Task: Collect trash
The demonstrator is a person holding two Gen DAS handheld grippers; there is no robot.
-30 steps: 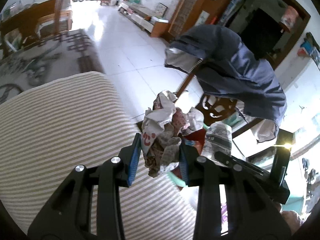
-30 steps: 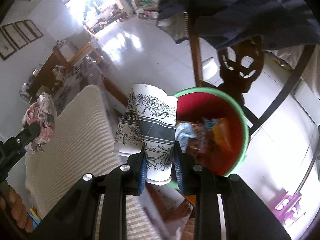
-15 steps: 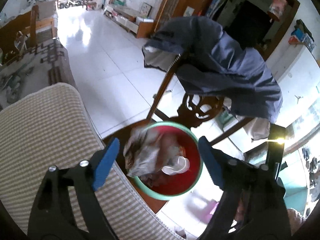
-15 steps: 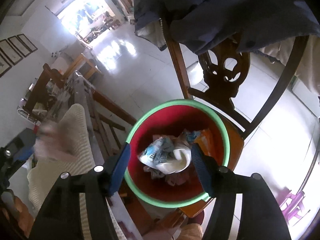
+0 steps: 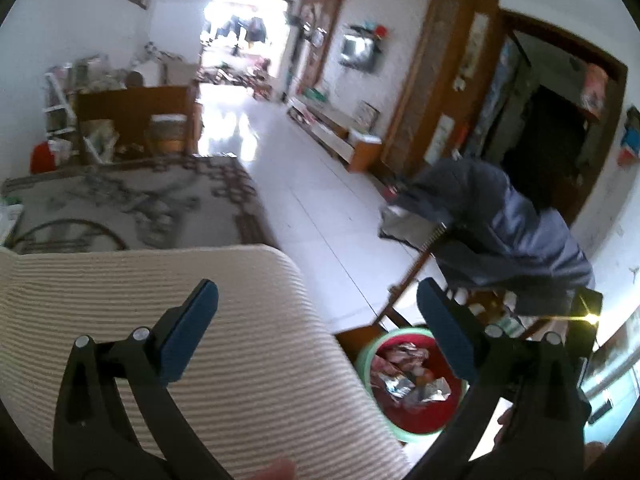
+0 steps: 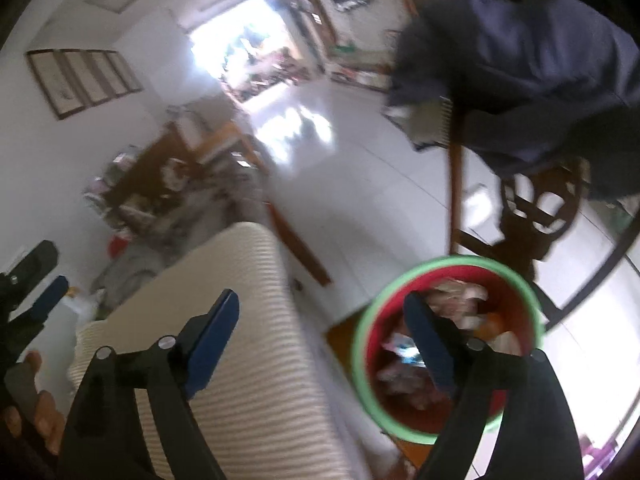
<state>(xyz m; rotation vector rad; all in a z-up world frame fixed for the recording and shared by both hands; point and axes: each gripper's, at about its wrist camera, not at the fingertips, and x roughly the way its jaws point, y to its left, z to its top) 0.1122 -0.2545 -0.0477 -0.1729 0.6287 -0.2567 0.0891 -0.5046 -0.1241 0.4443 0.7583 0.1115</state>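
Left claw [image 5: 316, 300]: jaws just opened wide, empty.
Right claw [image 6: 320, 308]: same.
Surface: striped cushion [image 5: 200, 360] beside red bin [image 6: 448, 344] holding trash [image 5: 412, 380].
Floor [image 5: 312, 208]: white tiles.

Both wrist cameras look forward and down along their fingers, close above the striped cushion [image 5: 248, 360]; both share the bin [image 6: 362, 344] near the right-hand jaw.

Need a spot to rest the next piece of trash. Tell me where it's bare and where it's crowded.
Bare: the striped cushion under the left gripper, and the white floor between the cushion and the draped chair. Crowded: the red bin, piled with wrappers, and the cluttered far table.
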